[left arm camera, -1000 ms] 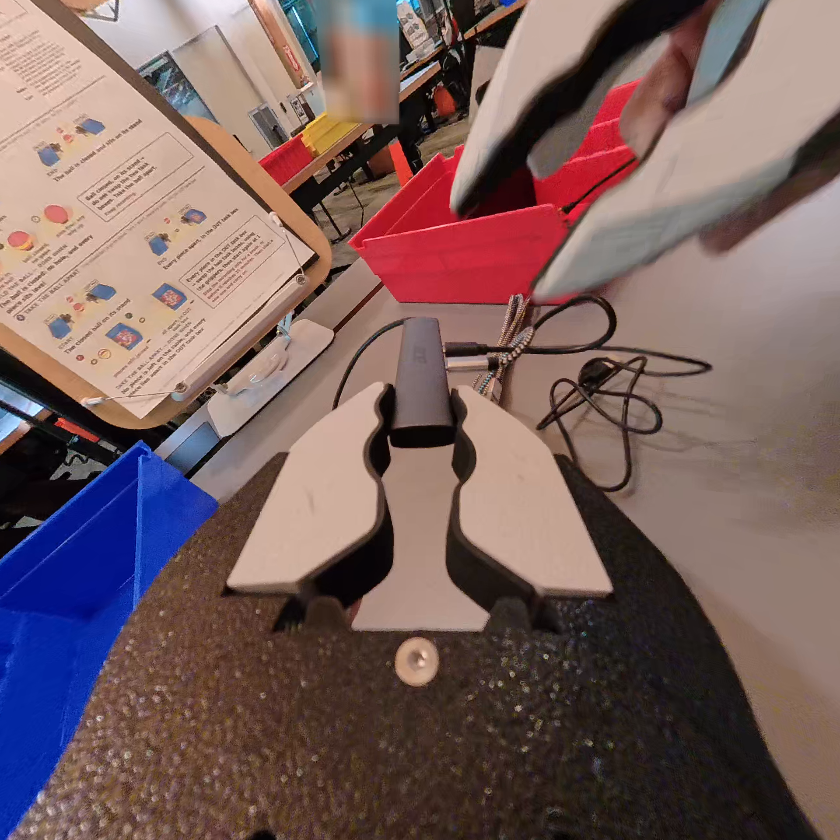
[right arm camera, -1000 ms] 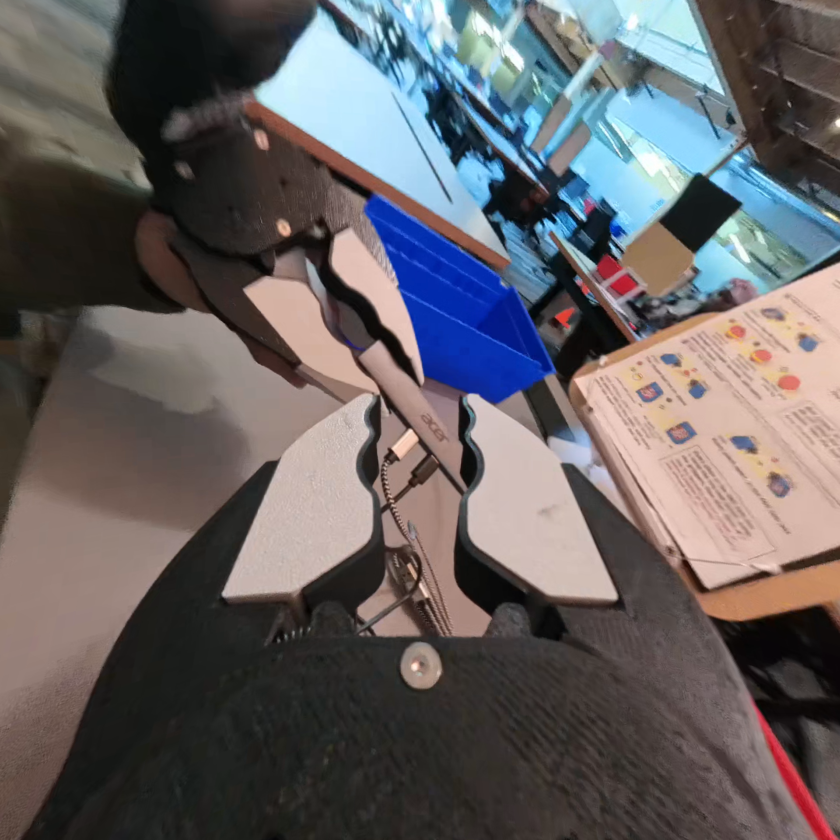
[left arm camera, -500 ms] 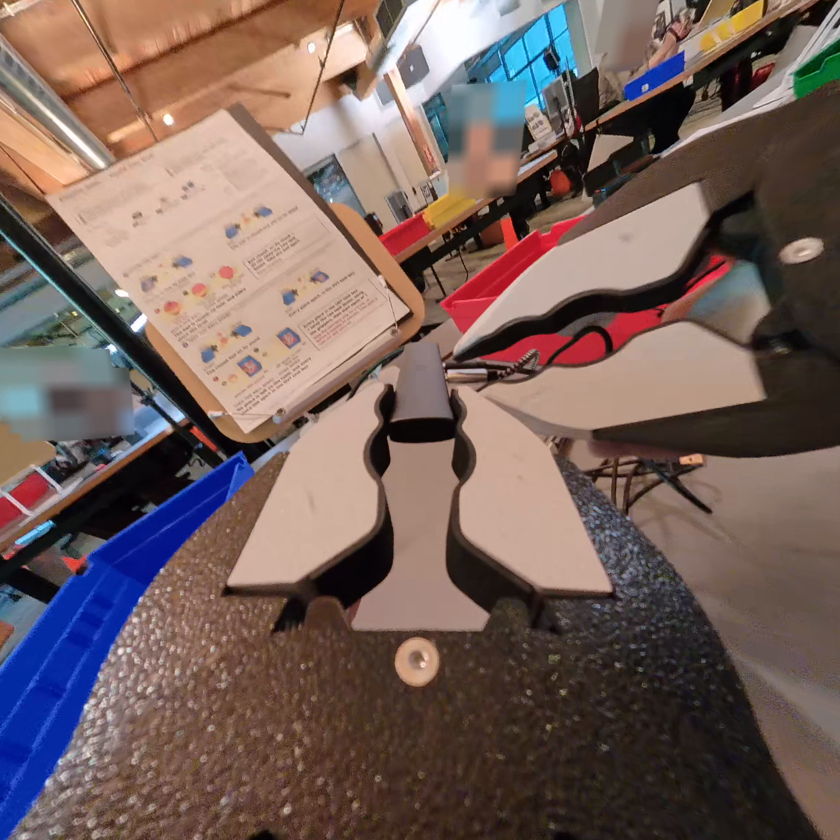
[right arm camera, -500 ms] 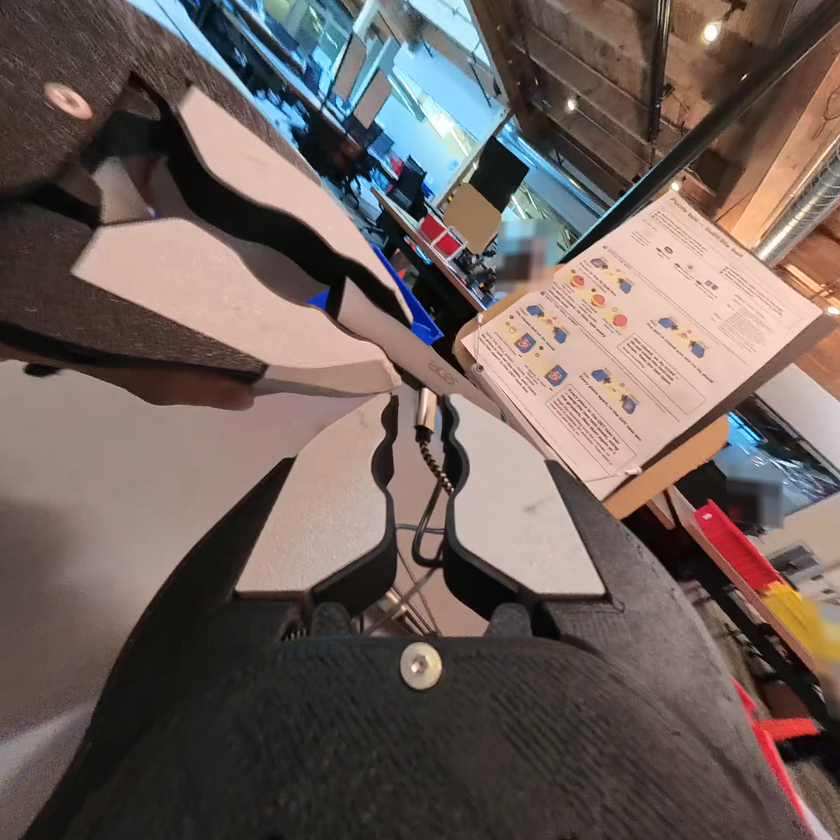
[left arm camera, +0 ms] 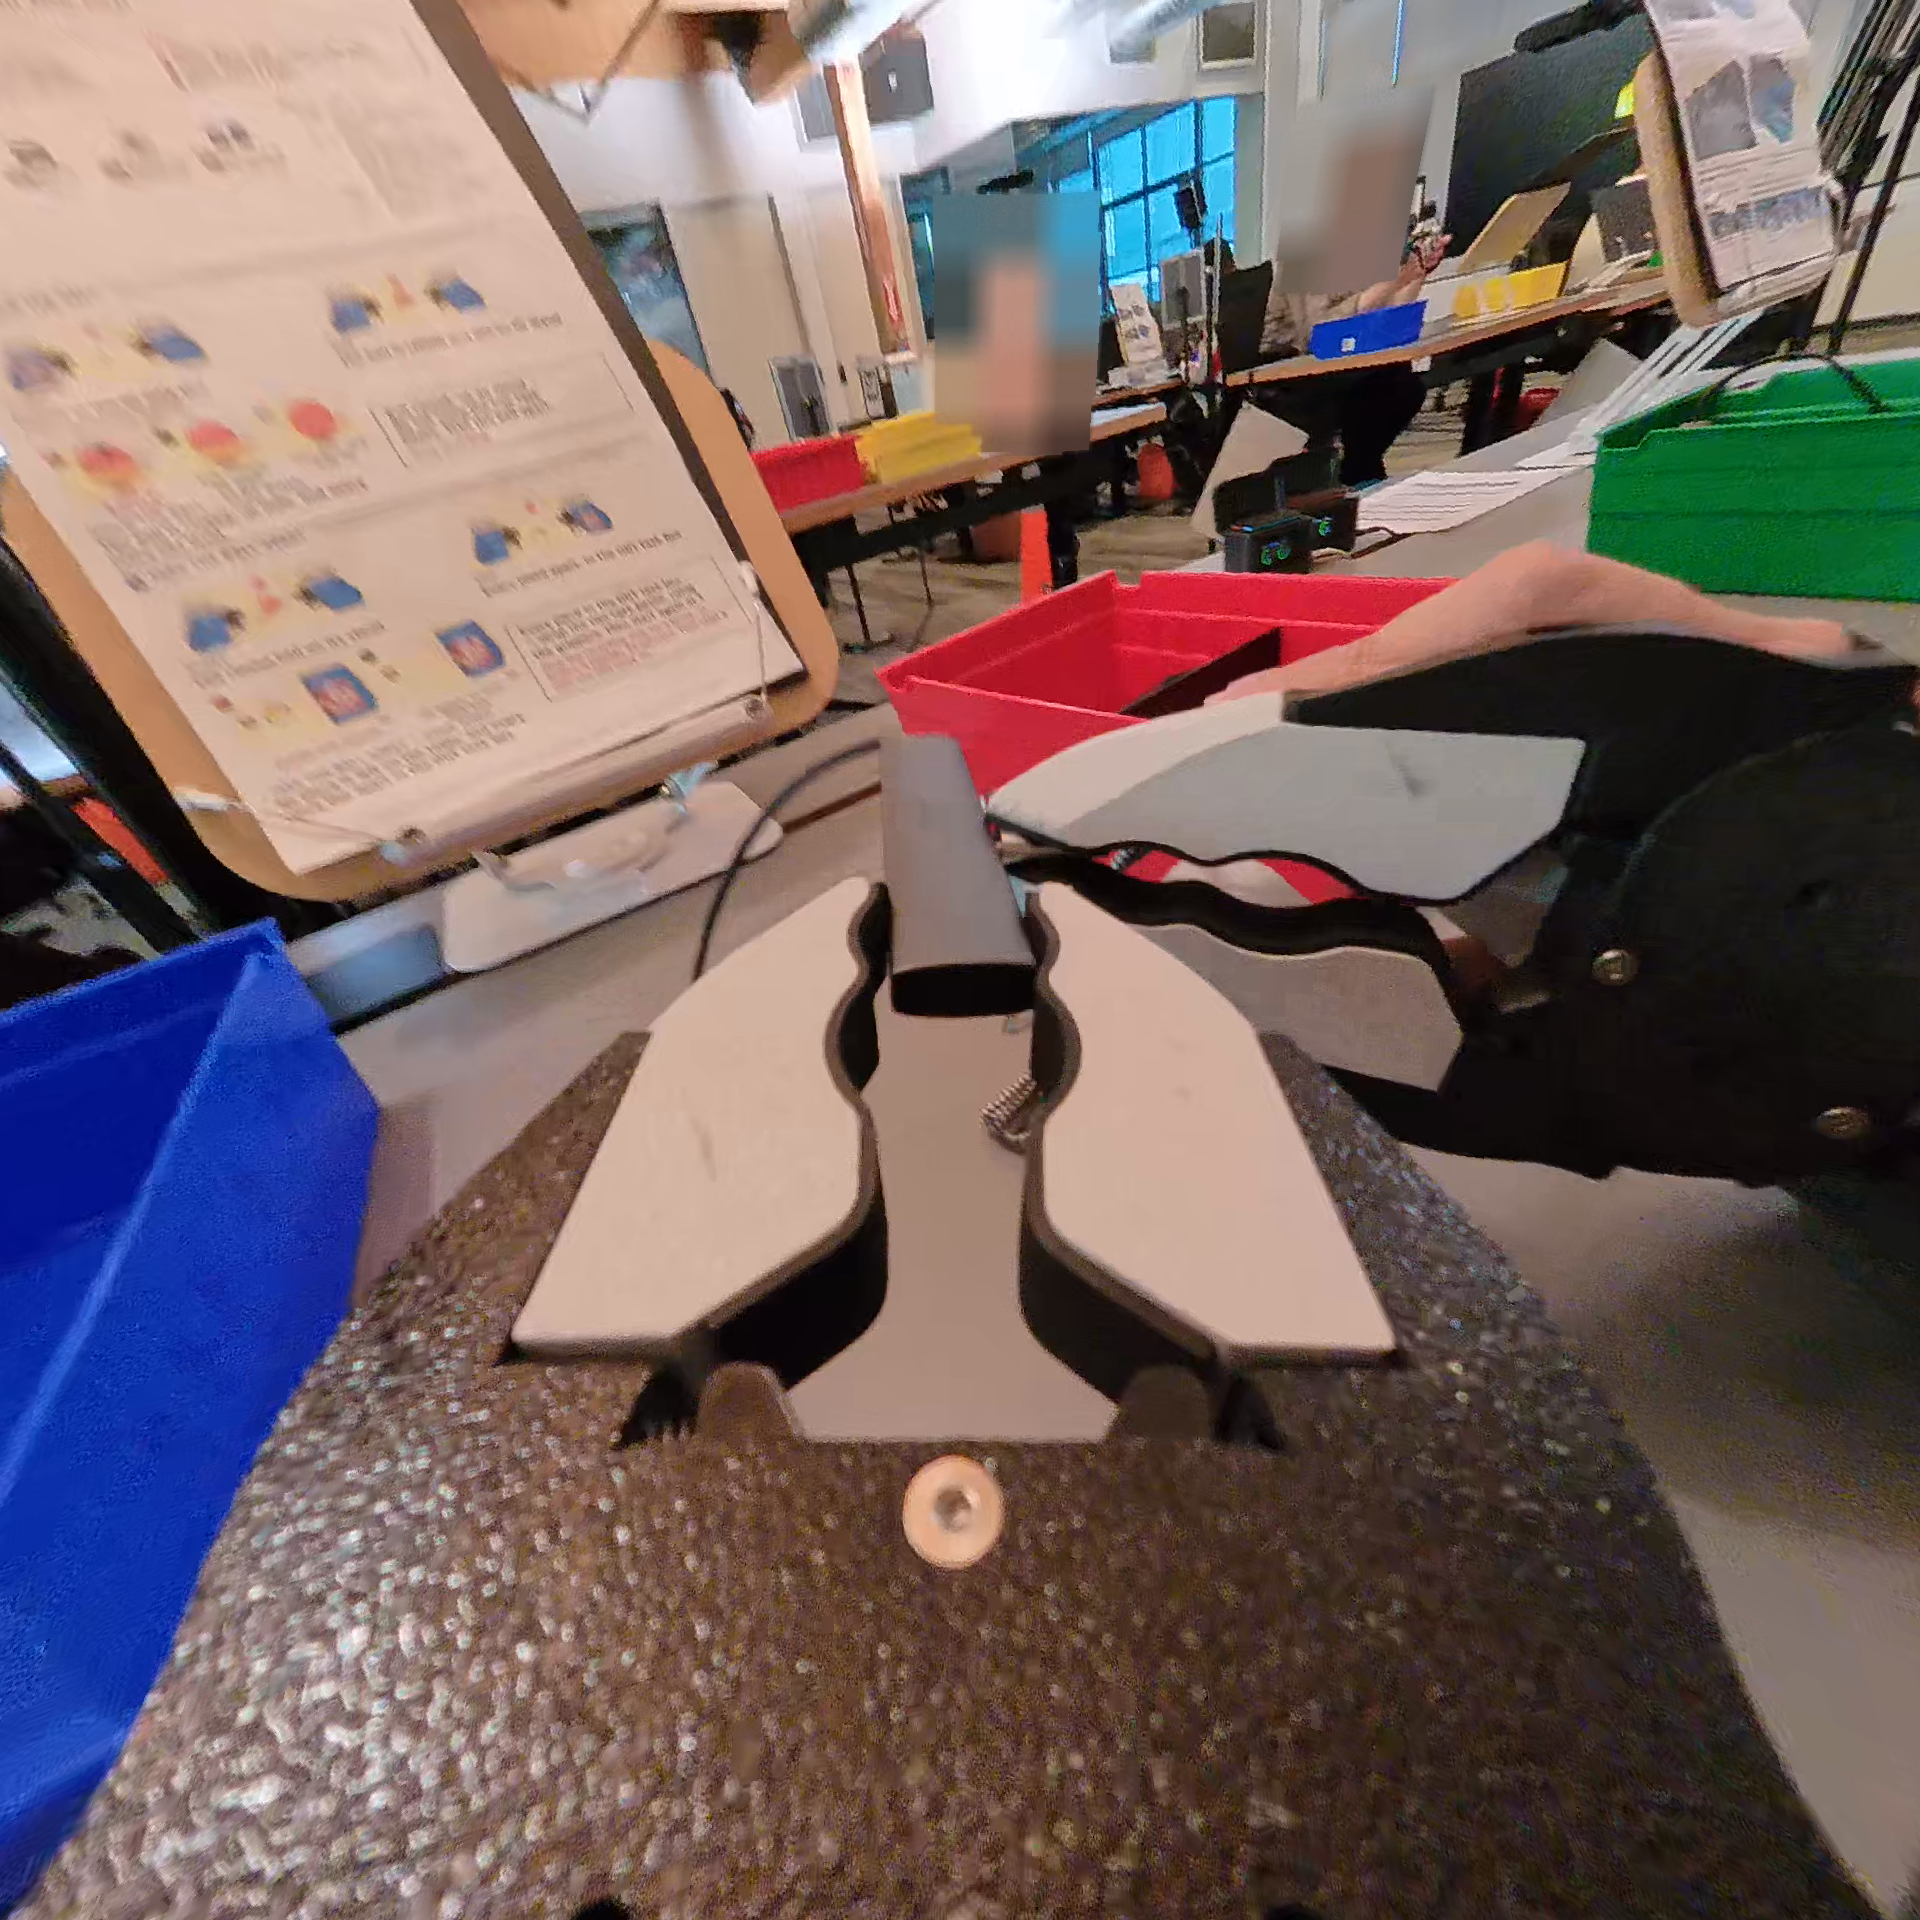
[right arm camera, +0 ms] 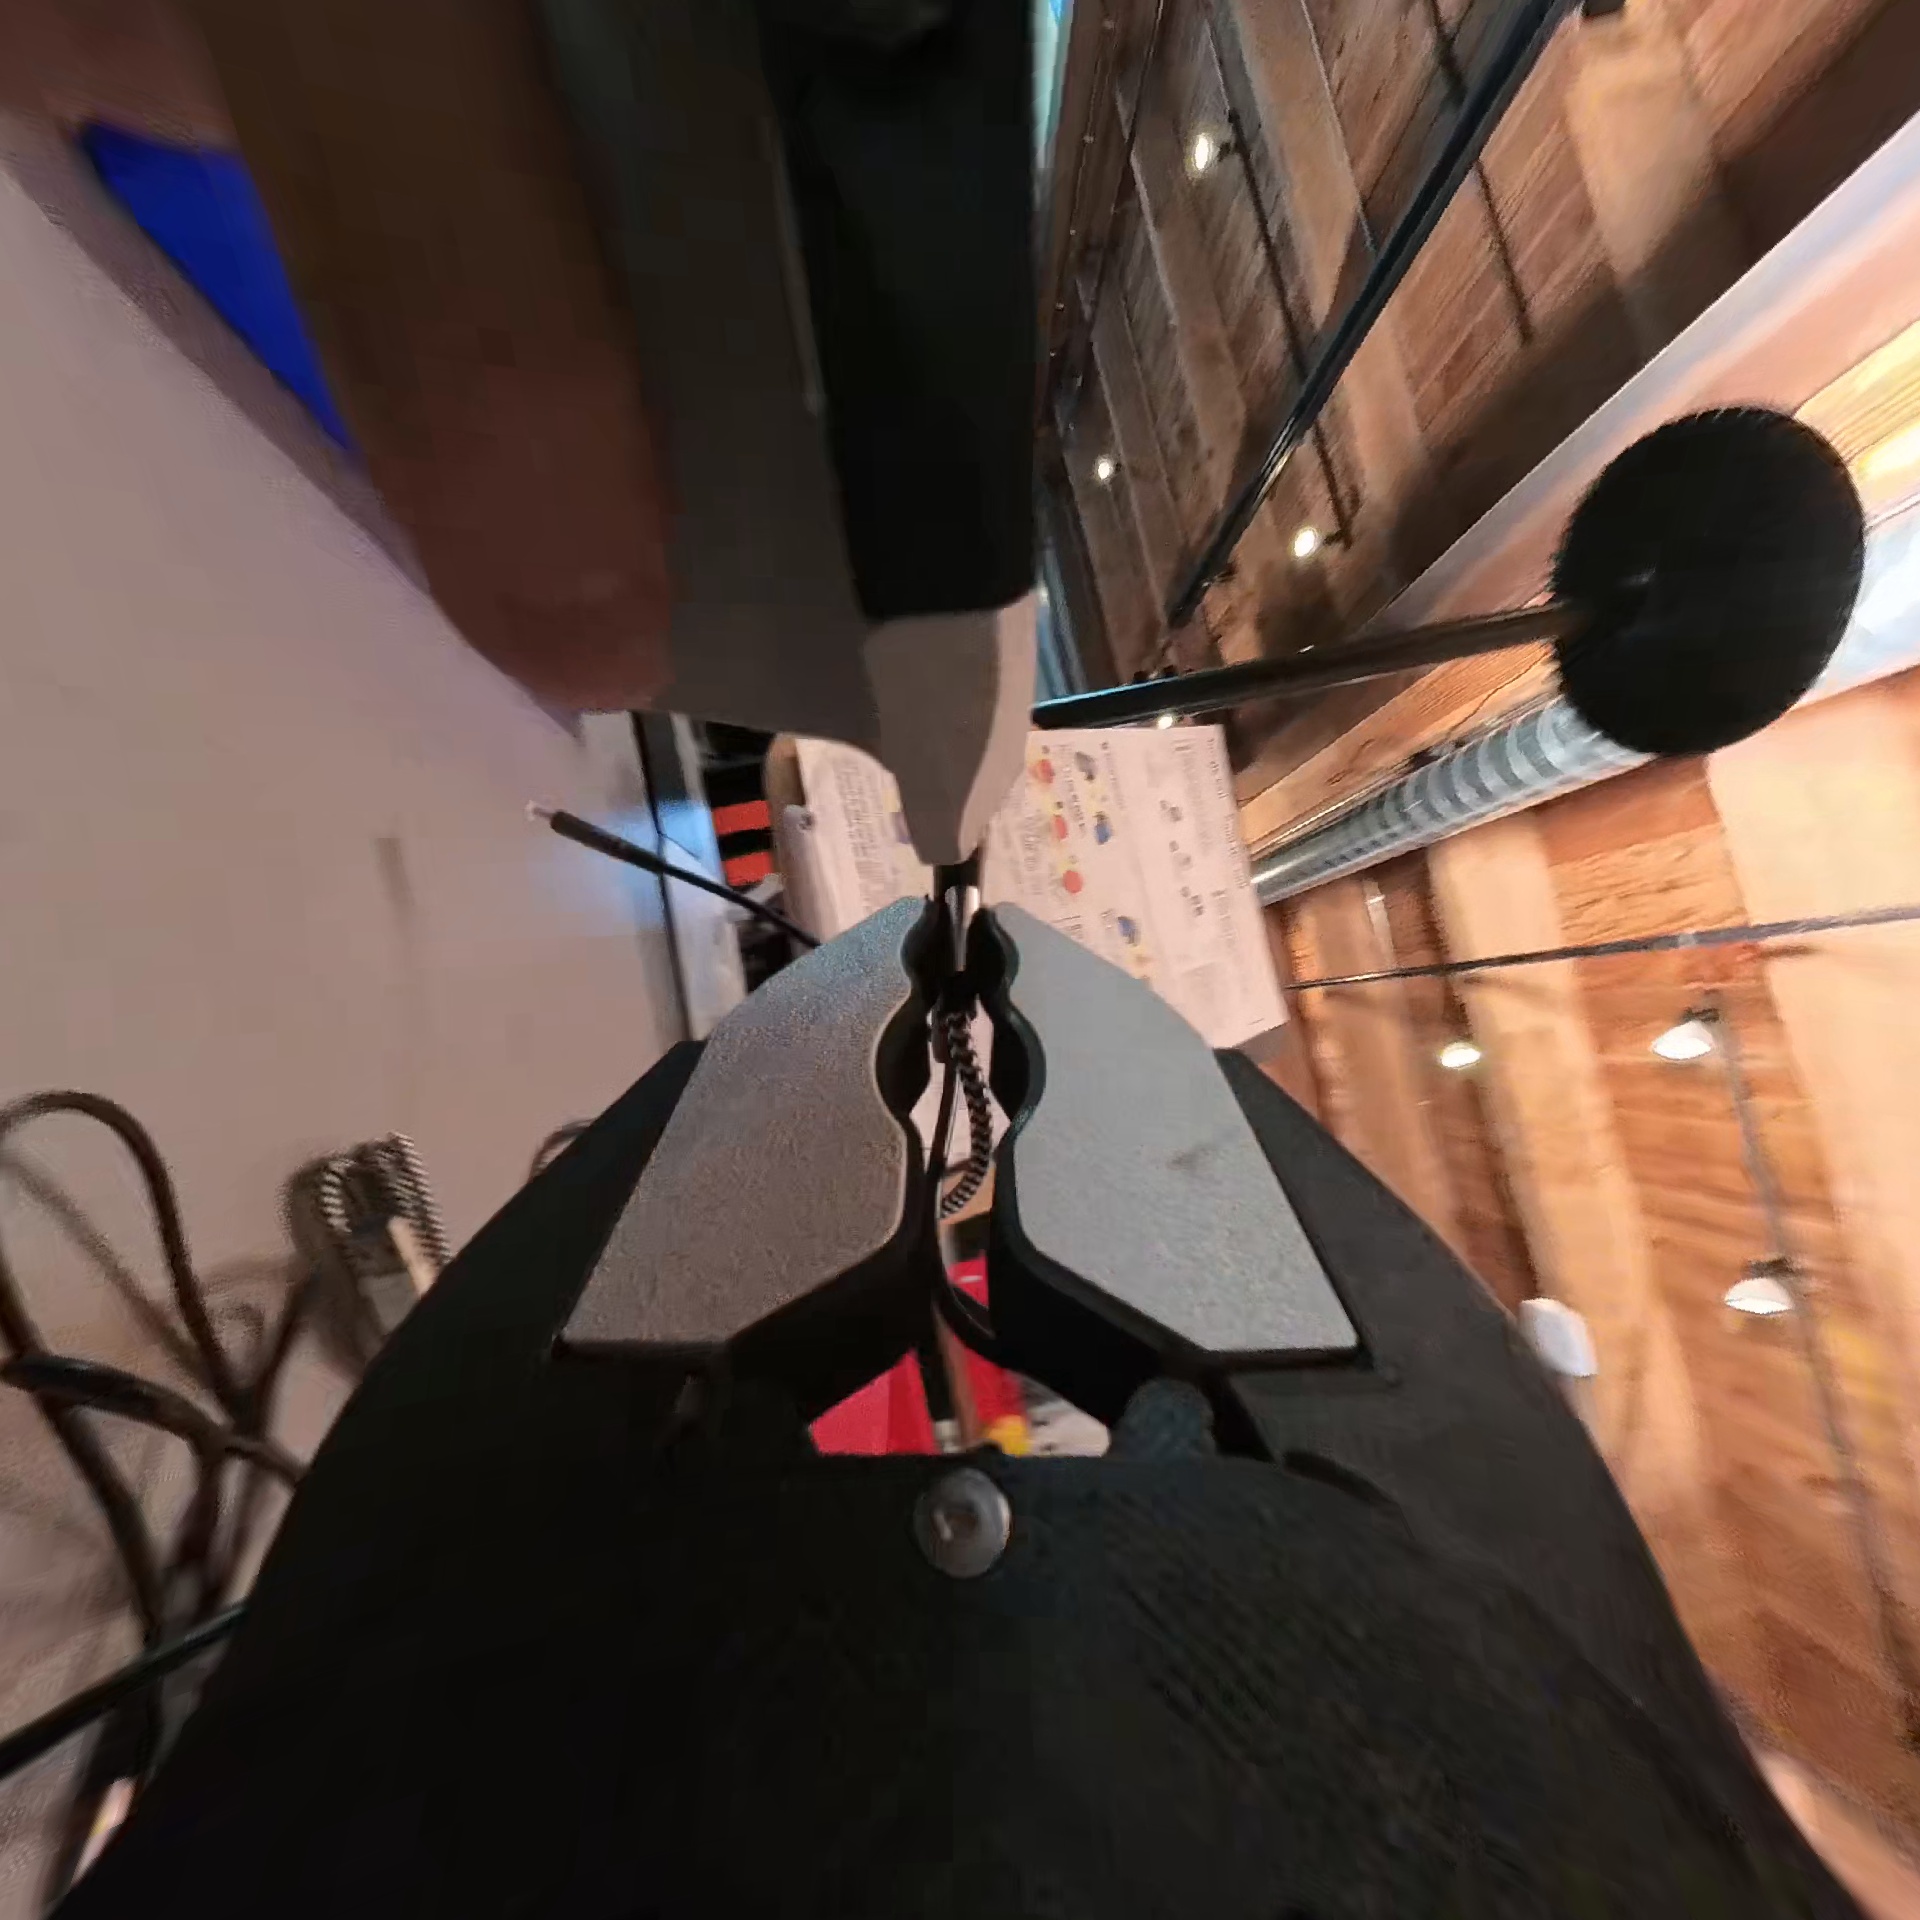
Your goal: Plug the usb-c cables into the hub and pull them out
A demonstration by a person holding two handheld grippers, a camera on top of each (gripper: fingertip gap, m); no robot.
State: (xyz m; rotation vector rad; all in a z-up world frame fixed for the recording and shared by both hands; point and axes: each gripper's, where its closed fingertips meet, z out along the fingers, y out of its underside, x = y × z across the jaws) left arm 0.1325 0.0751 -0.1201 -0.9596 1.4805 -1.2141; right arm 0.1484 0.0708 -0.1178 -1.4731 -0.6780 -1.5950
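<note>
My left gripper (left arm camera: pixel 956 909) is shut on the near end of the dark grey hub (left arm camera: pixel 940 852), which points away from me above the table. My right gripper (left arm camera: pixel 1013 847) reaches in from the right, rolled on its side, its tips at the hub's right edge. In the right wrist view my right gripper (right arm camera: pixel 956 925) is shut on the plug of a braided usb-c cable (right arm camera: pixel 961 1060) that meets the hub (right arm camera: pixel 940 727). The braided cable (left arm camera: pixel 1013 1107) also trails back between my left fingers. The port itself is hidden.
A blue bin (left arm camera: pixel 156 1247) stands at the left, a red bin (left arm camera: pixel 1039 675) behind the hub, a green bin (left arm camera: pixel 1756 499) far right. An instruction board on a stand (left arm camera: pixel 364 468) leans at the back left. Loose black cables (right arm camera: pixel 125 1299) lie on the grey table (left arm camera: pixel 1714 1351).
My right gripper has come down beside the hub, rolled over and shut on the braided cable's plug. My left gripper has kept hold of the hub and tilted upward.
</note>
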